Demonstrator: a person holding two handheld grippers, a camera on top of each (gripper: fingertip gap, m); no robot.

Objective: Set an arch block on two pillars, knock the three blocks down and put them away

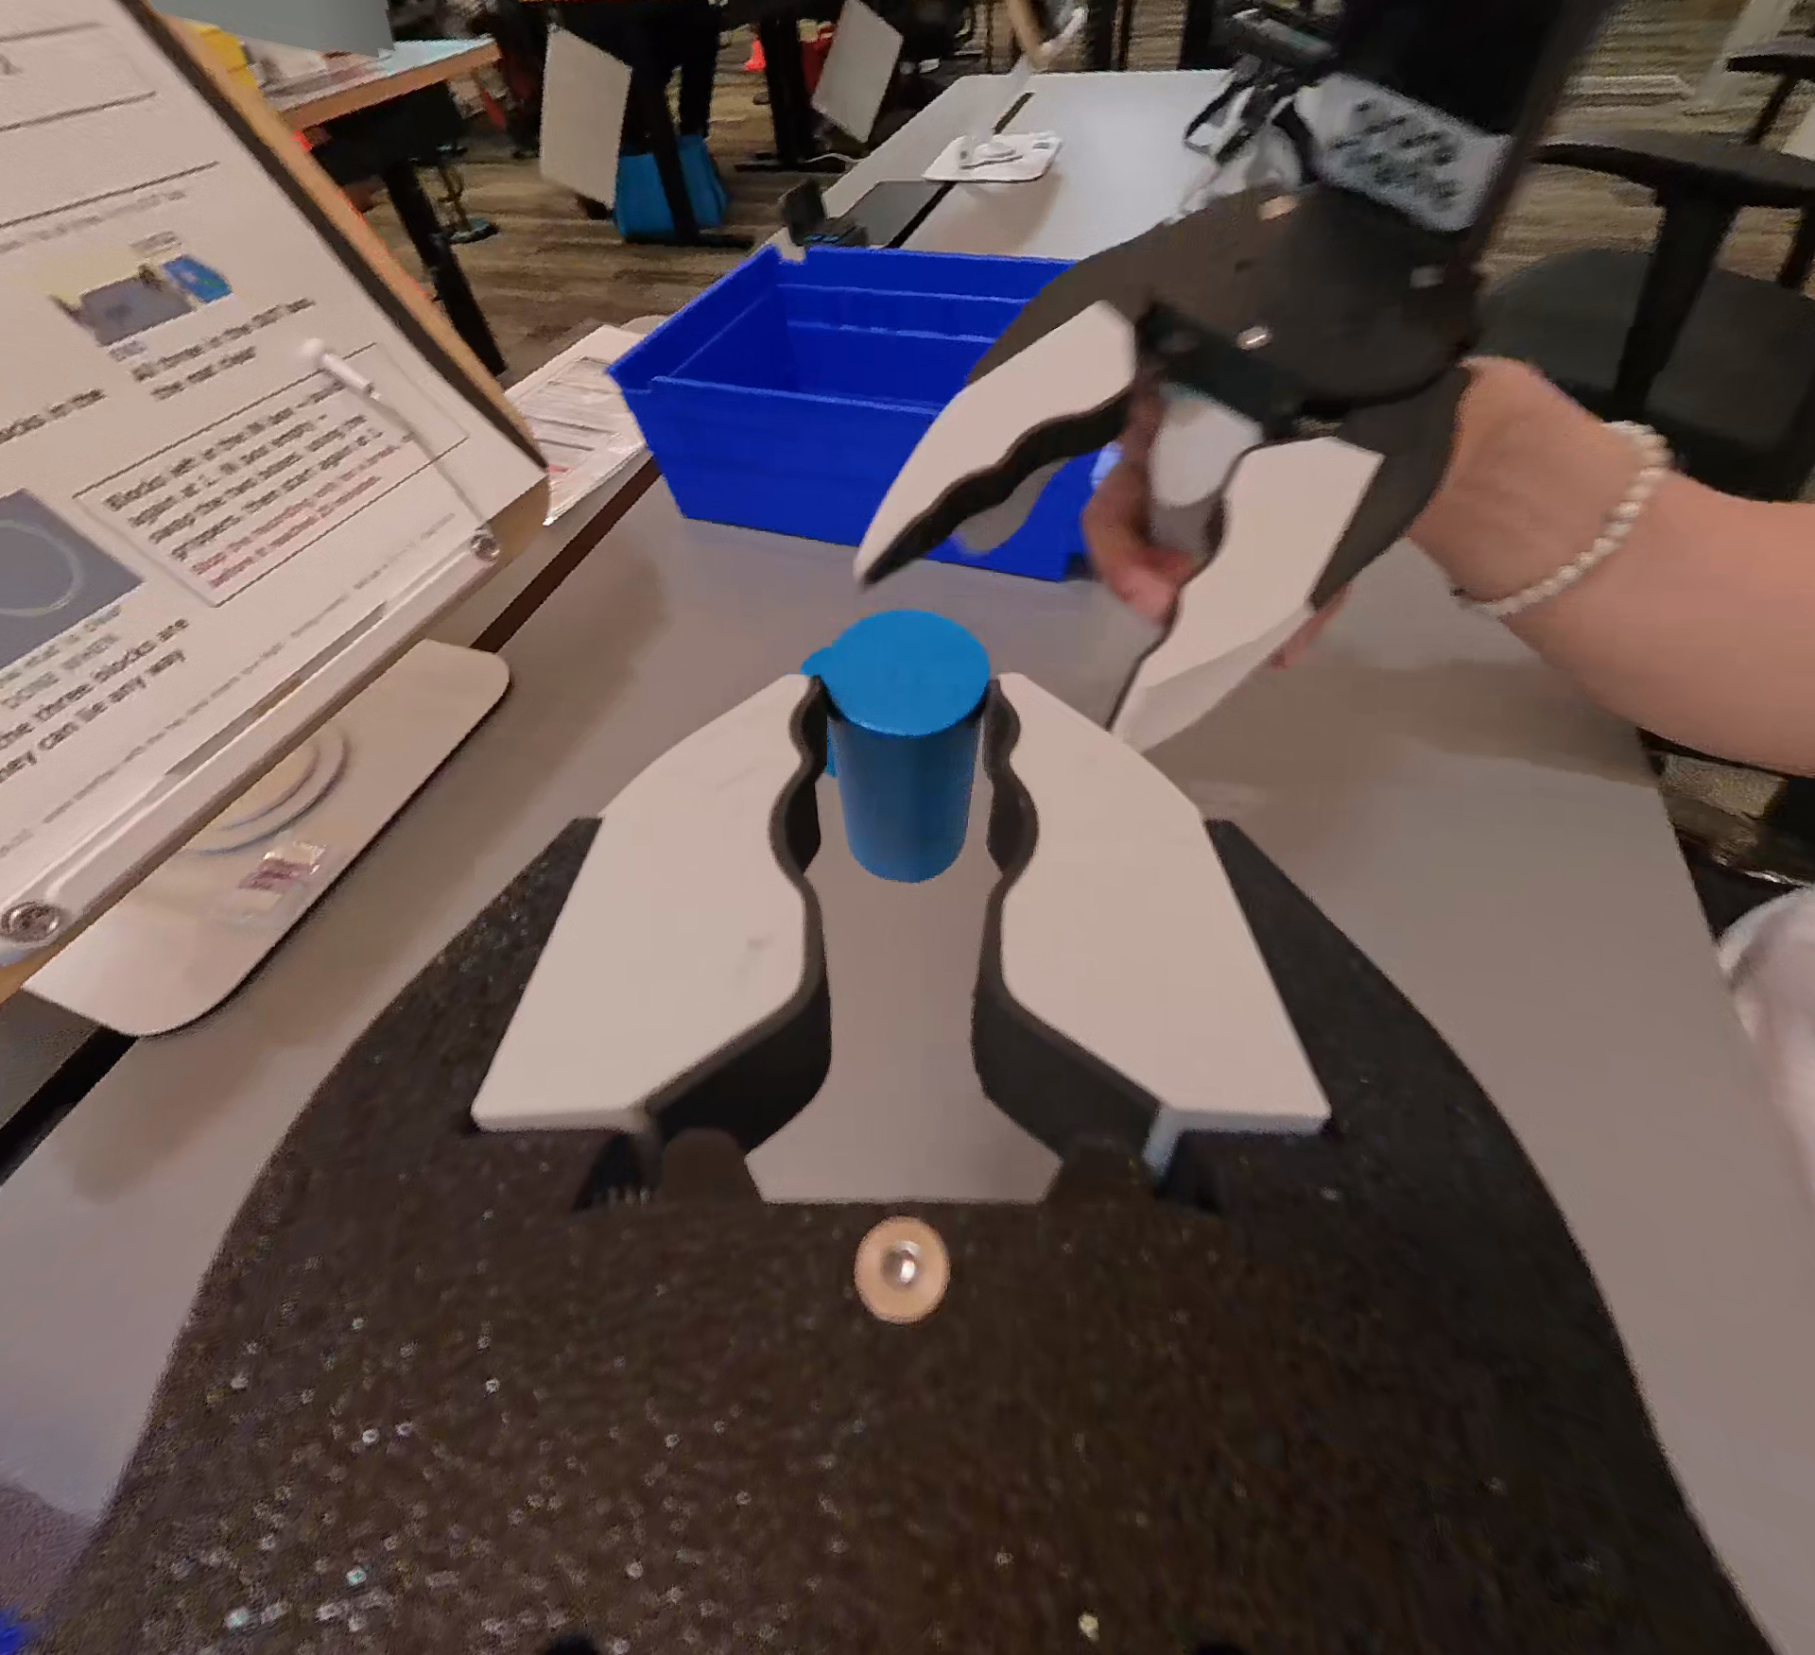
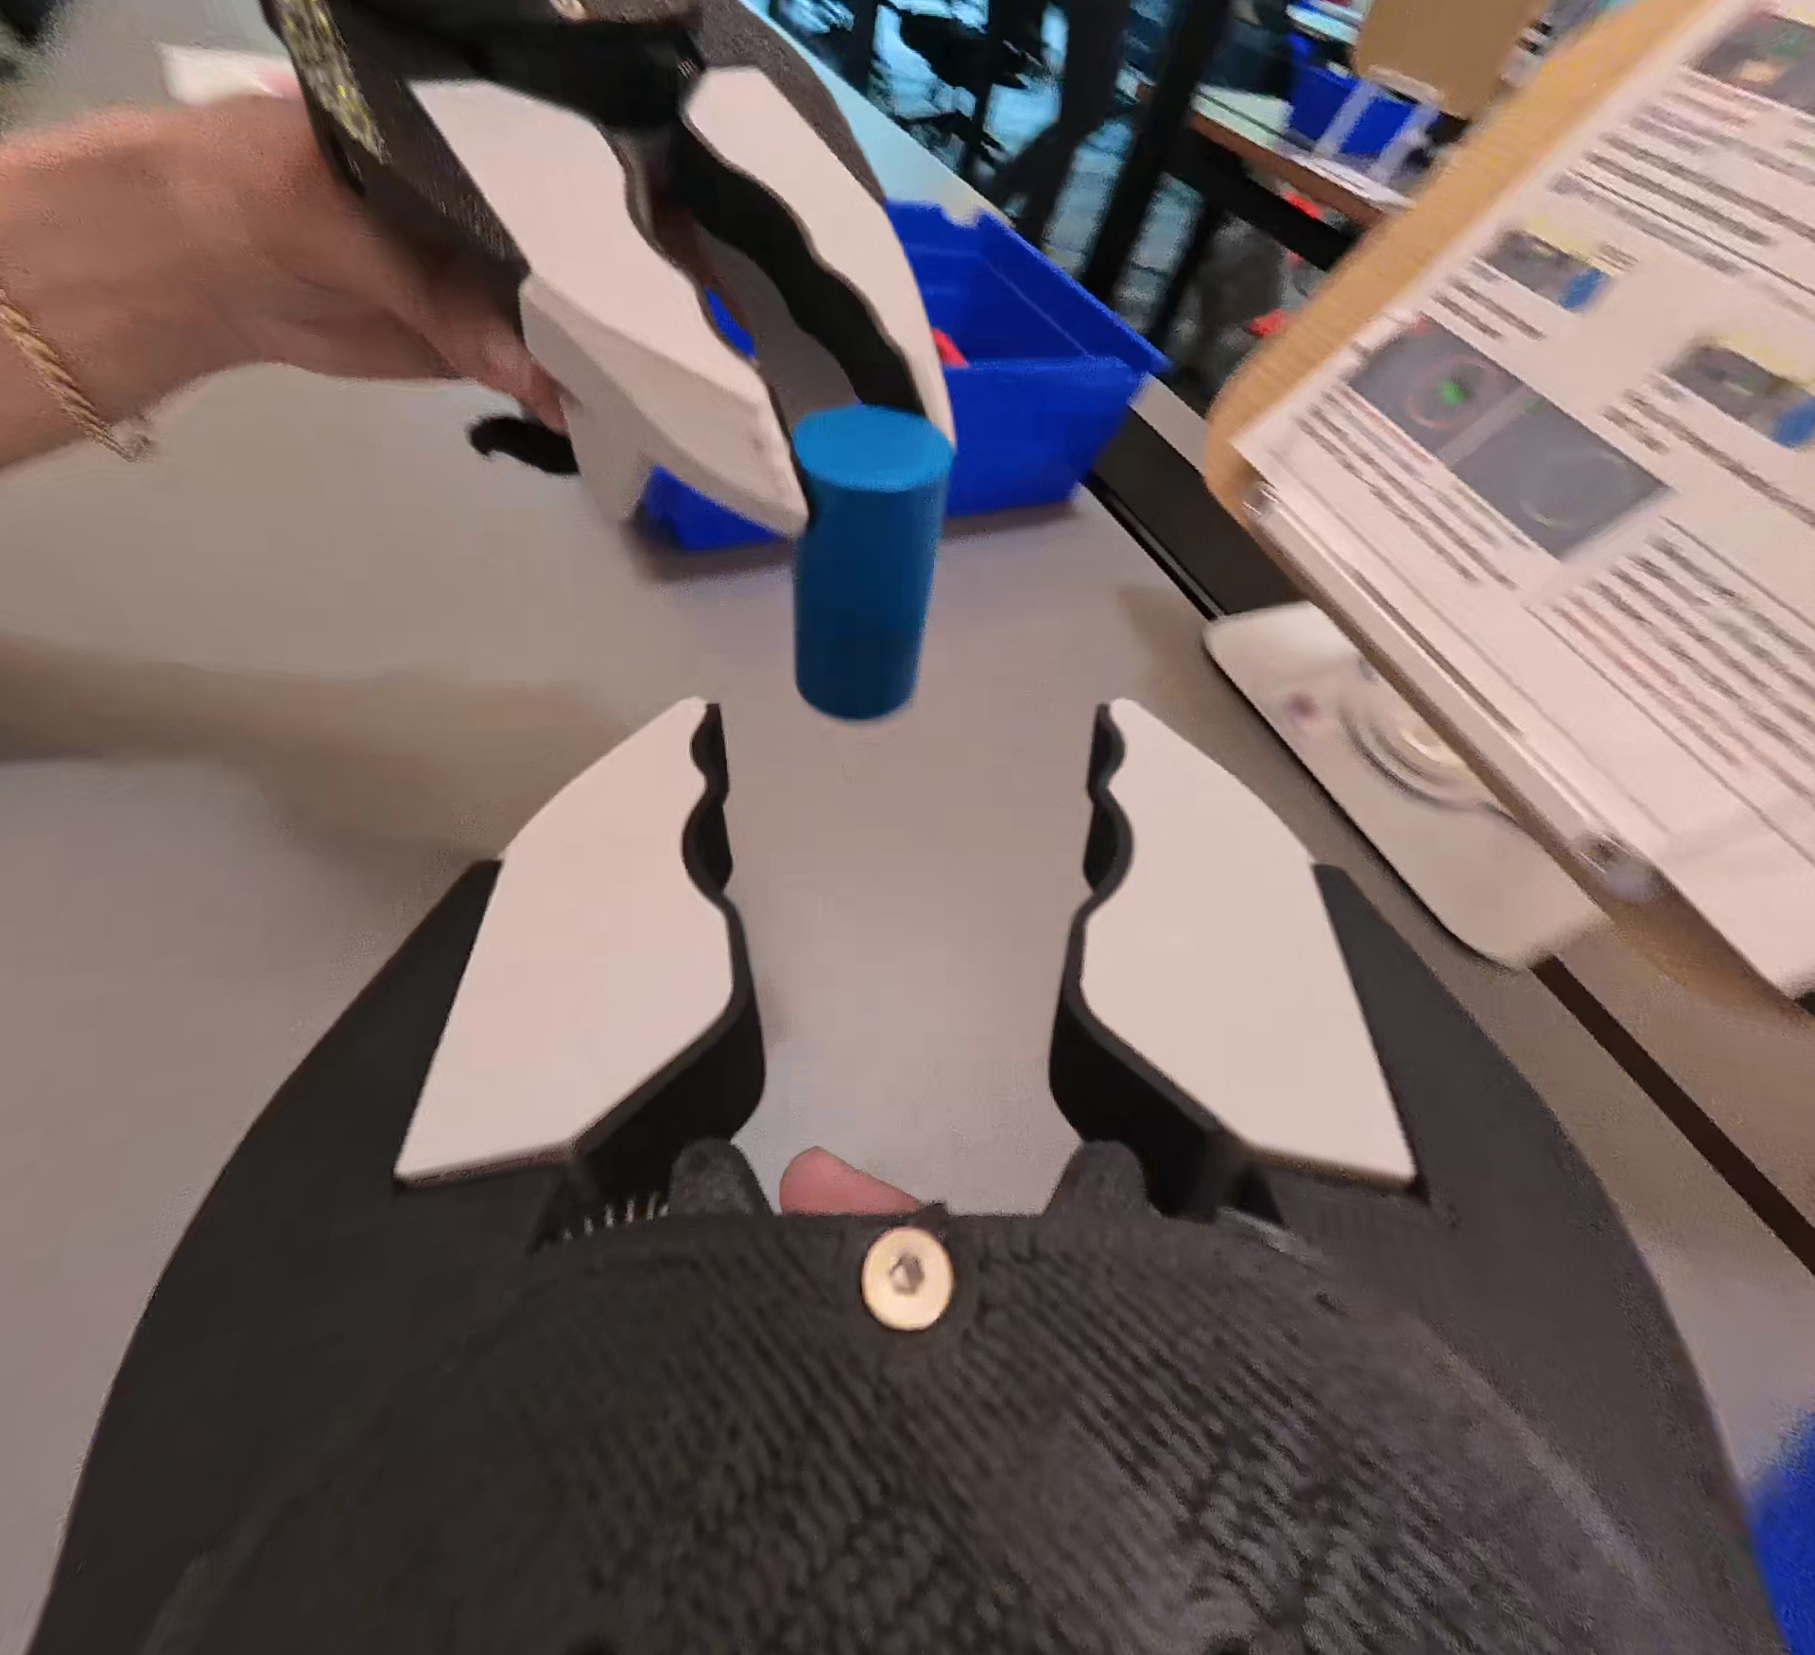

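My left gripper (image 1: 902, 697) is shut on a blue cylinder (image 1: 904, 749), which it holds upright by its upper part above the grey table (image 1: 609, 616). In the right wrist view the same gripper (image 2: 874, 469) comes in from the upper left with the cylinder (image 2: 864, 567) hanging from its tips. My right gripper (image 2: 908, 714) is open and empty, its fingers spread wide just below and in front of the cylinder. In the left wrist view it (image 1: 992, 655) shows at the right, open, tips pointing down toward the cylinder, a hand with a bracelet behind it.
A blue bin (image 1: 835, 410) stands on the table behind the grippers; it also shows in the right wrist view (image 2: 1021, 390). A tilted board with printed sheets (image 1: 196, 449) on a white stand (image 1: 295, 852) is at the left. Desks, chairs and people are farther back.
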